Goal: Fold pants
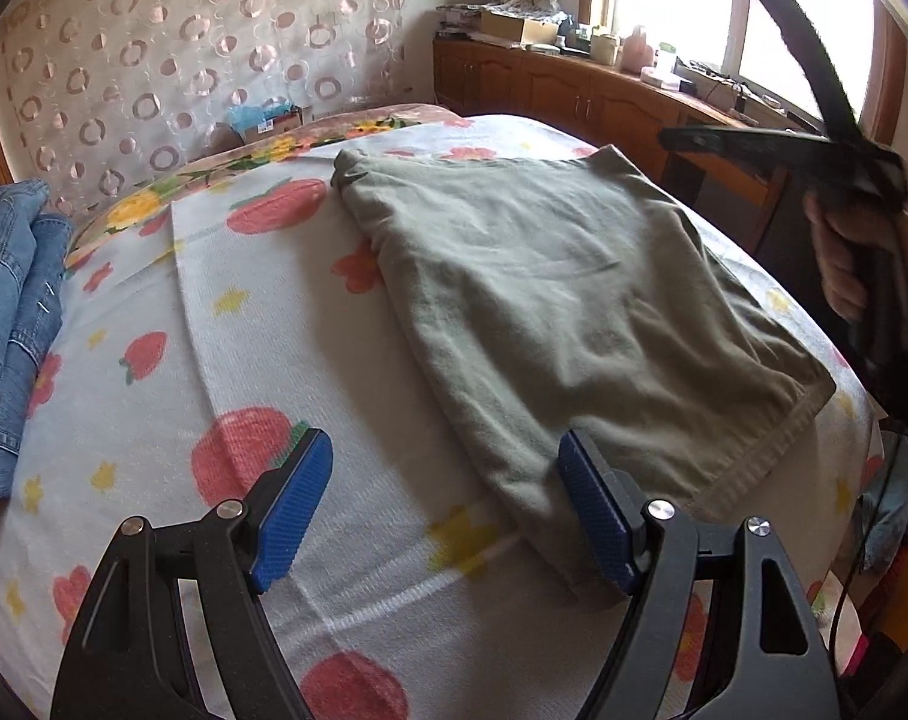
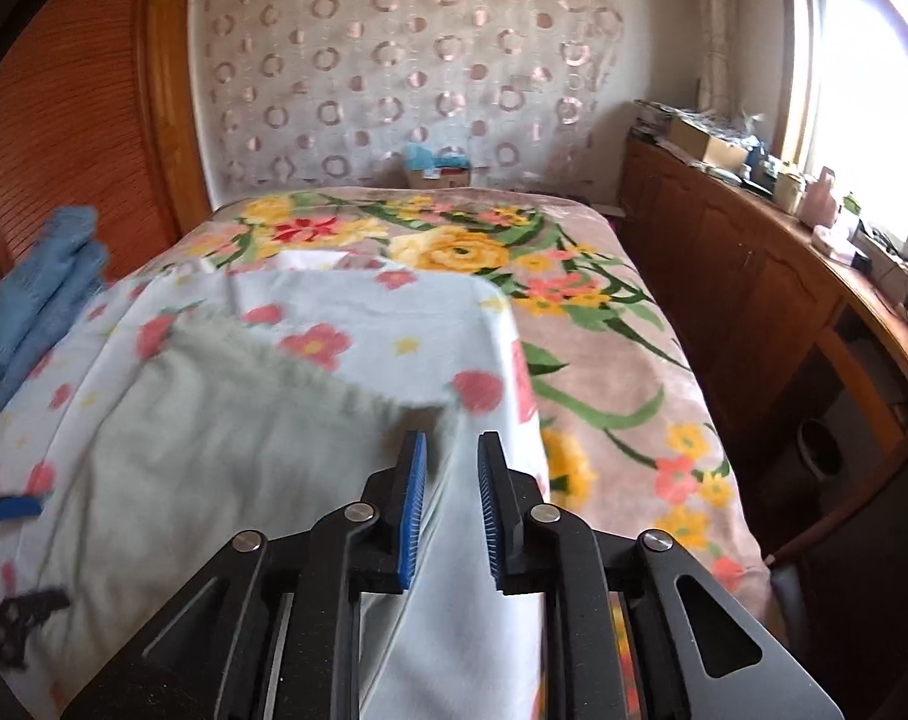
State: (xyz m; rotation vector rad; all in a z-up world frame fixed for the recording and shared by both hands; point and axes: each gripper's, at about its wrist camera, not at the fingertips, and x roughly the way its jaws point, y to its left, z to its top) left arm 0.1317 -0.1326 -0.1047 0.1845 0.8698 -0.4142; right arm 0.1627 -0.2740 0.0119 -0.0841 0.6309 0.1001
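Observation:
Grey-green pants [image 1: 580,312] lie folded flat on a white strawberry-print cloth [image 1: 261,312] on the bed. My left gripper [image 1: 447,504] is open and empty, low over the cloth; its right finger [image 1: 598,516] is at the pants' near edge. My right gripper [image 2: 450,516] is narrowly open and empty, held above the bed's right part; the pants [image 2: 213,438] show blurred to its left. In the left wrist view the right gripper [image 1: 814,150] is raised beyond the pants' right side, held by a hand.
Folded blue jeans [image 1: 9,324] lie at the bed's left edge, also in the right wrist view [image 2: 39,306]. A floral blanket [image 2: 604,324] covers the bed. A wooden cabinet [image 2: 754,276] with clutter runs under the window on the right. A patterned curtain [image 2: 393,72] hangs behind.

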